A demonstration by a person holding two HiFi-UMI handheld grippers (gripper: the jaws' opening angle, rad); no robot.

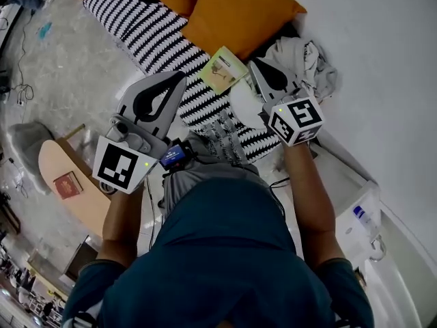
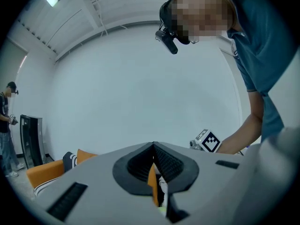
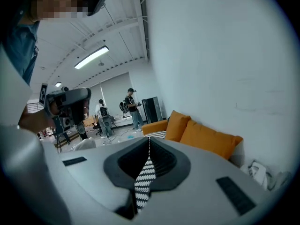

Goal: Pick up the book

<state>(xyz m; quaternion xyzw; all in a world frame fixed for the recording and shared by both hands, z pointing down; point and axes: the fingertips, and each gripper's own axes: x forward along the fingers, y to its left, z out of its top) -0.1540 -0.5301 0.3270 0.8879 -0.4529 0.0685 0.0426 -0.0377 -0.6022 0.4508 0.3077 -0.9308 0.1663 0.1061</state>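
Left gripper (image 1: 181, 78) and right gripper (image 1: 253, 64), both clenched empty, flank the thin pale-yellow paper book (image 1: 222, 69) on the black-and-white zigzag fabric seat (image 1: 147, 29); arriving unopened, either would probably shove it aside.

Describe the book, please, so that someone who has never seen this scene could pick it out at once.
In the head view, find the couch's black-and-white zigzag cover and the large orange cushion on it. Below that cushion's lower corner the book lies flat on the cover, left of a heap of pale clothes. It is the only thin, pale yellow-green square among soft, bulky things.
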